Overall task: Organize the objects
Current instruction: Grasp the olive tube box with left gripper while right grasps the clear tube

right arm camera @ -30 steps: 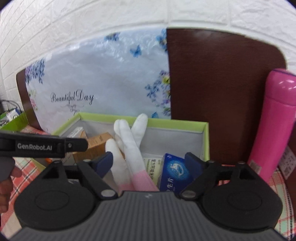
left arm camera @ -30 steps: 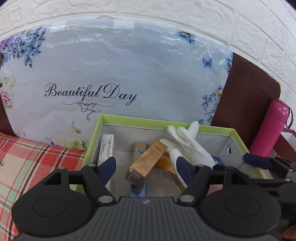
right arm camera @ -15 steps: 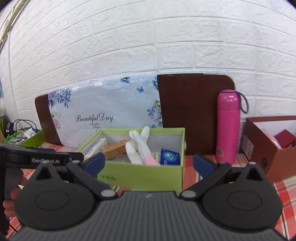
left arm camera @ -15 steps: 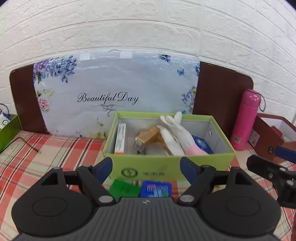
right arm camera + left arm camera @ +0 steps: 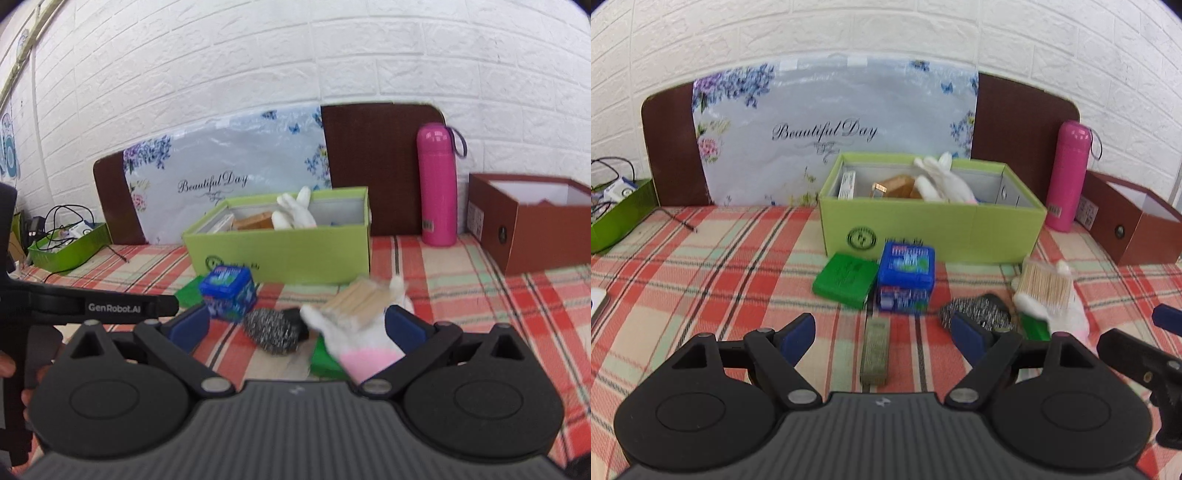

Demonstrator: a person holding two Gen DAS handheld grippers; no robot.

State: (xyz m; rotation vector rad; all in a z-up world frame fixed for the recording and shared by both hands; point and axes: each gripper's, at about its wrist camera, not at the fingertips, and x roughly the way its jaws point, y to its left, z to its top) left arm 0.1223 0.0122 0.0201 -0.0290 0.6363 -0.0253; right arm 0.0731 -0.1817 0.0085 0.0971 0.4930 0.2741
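1. Box status first: the green box (image 5: 931, 232) already holds a white glove (image 5: 942, 181) and small cartons.
2. We see the blue tub (image 5: 906, 275), steel scourer (image 5: 271, 330), cotton swabs (image 5: 364, 299) and second glove (image 5: 354, 343) waiting in front of it.
3. Our left gripper (image 5: 884, 332) and right gripper (image 5: 295, 326) gape empty.

The right claw (image 5: 295, 326) stands with its jaws wide apart and nothing gripped, having just been opening; below it on the plaid-covered desk (image 5: 461, 291) lie a steel scourer (image 5: 271, 330), a white glove with a pink cuff (image 5: 364, 345) and a bundle of wooden sticks (image 5: 364, 297) resting on the glove; a blue box (image 5: 229, 286) sits just in front of the green box (image 5: 280, 247), which holds another white glove (image 5: 295, 214) and small cartons; a pink flask (image 5: 437, 184) stands upright between the green box and a brown box (image 5: 535, 236); the left claw's arm (image 5: 92, 304) crosses at the left.
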